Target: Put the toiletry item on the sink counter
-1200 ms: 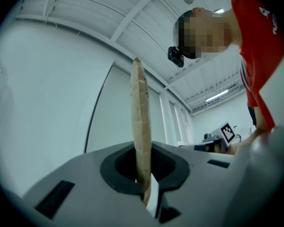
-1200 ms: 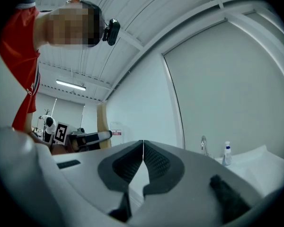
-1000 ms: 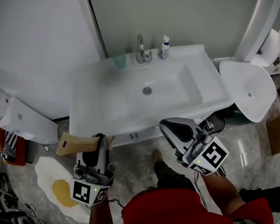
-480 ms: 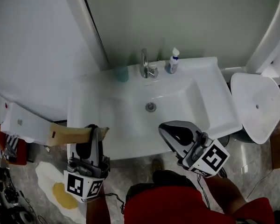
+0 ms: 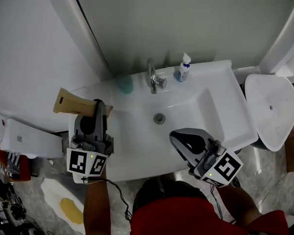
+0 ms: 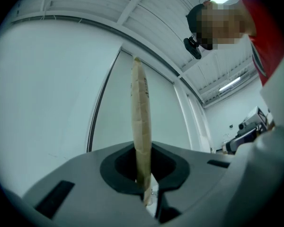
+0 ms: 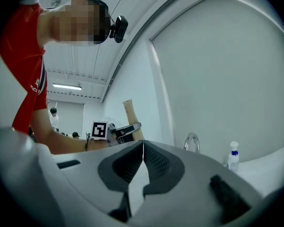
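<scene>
A flat tan toiletry tube (image 5: 71, 103) sticks out to the left from my left gripper (image 5: 99, 106), which is shut on its end above the left part of the white sink counter (image 5: 220, 82). In the left gripper view the tube (image 6: 140, 126) stands edge-on between the jaws of the left gripper (image 6: 144, 188), against a pale wall. My right gripper (image 5: 174, 136) is shut and holds nothing, over the counter's front edge. From the right gripper (image 7: 143, 148) I see the tube (image 7: 131, 115) raised at the left.
At the back of the counter stand a chrome faucet (image 5: 153, 77), a small spray bottle (image 5: 183, 68) and a teal cup (image 5: 123, 84). The basin drain (image 5: 159, 117) lies in the middle. A white round seat (image 5: 272, 109) is at the right, a white box (image 5: 24, 138) at the left.
Both grippers have moved forward toward the sink. The left one carried the tube from in front of the counter's edge to above its left part.
</scene>
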Demonstrator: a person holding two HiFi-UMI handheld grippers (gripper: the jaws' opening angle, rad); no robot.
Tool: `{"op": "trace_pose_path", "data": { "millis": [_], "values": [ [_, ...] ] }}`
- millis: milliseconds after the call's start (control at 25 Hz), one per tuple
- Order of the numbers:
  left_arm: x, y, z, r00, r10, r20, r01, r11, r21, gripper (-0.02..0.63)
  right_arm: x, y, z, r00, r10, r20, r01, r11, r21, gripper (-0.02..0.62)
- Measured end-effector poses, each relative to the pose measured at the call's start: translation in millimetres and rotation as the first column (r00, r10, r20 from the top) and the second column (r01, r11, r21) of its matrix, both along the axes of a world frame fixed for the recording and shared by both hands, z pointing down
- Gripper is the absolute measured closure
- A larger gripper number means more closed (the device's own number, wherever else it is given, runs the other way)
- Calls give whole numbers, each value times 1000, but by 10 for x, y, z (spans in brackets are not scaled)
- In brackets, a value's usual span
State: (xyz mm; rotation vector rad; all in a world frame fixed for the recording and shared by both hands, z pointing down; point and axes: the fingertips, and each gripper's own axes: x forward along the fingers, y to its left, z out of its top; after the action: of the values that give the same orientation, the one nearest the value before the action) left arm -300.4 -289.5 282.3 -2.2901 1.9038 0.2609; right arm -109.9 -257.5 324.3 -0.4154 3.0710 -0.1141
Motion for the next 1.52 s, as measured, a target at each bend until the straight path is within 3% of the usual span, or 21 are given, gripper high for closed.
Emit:
{"op": "trace_pose_path", "data": {
  "millis": [520, 760, 920, 1120, 1520],
  "values": [
    [-392, -1230, 586, 994, 108, 14, -106, 989, -106, 571, -819, -613, 139, 994, 104, -10, -105, 994, -27, 568],
    [-388, -1707, 925, 988, 151, 44, -142, 976, -166, 571, -1008, -808, 344, 976, 193, -99, -199, 978, -53, 566],
    [-356, -1847, 1111, 983, 175, 63, -158, 964, -213, 571, -1283, -1043, 359, 962, 251, -104, -254, 967, -19, 566],
    [-412, -1994, 1279, 980, 188, 70, -165, 952, -258, 571, -1518, -1193, 415, 958, 257, -126, -262, 965, -20, 568],
    [-398, -2167, 1630, 972, 220, 79, -181, 922, -341, 569, -1609, -1158, 532, 953, 252, -167, -260, 965, -29, 566]
  ]
}}
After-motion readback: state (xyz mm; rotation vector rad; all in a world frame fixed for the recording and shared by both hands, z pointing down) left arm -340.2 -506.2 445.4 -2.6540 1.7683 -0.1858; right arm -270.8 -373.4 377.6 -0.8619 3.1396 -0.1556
